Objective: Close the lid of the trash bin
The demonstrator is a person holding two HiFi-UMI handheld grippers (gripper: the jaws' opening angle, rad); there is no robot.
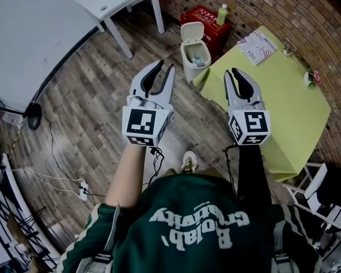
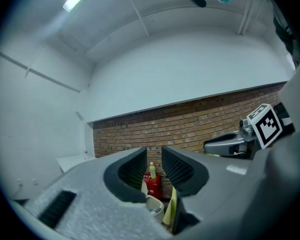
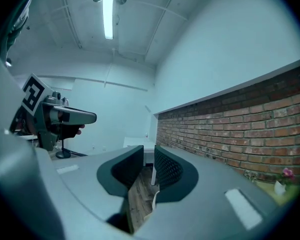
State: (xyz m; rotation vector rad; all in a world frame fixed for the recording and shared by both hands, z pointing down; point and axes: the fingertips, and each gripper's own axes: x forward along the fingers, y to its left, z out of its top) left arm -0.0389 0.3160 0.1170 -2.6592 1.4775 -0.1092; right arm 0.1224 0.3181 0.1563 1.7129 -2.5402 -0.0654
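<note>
While the trash bin [image 1: 192, 58] stands far ahead on the wood floor with its lid [image 1: 191, 32] tipped up and back, the task looks to be at the approach step: neither gripper is near it yet. On the left, the left gripper [image 1: 165, 66] is held level, its jaws spread with nothing between them. In the left gripper view the bin [image 2: 154, 204] shows low in the gap between the jaws, well beyond them. Just behind the bin is a red box [image 1: 207, 24] with a green bottle [image 1: 221, 14] on it, against the brick wall. To the right, the right gripper [image 1: 232, 73] hangs over the near corner of a green table [image 1: 273, 107], its jaws parted by only a narrow gap and empty. The next move seems to call for bringing one gripper to the far side of the raised lid and pushing it forward and down onto the rim. The table corner covers the bin's lower right side, the hinge cannot be made out, the bin's contents are too small to name, and the right gripper view does not show the bin clearly.
</note>
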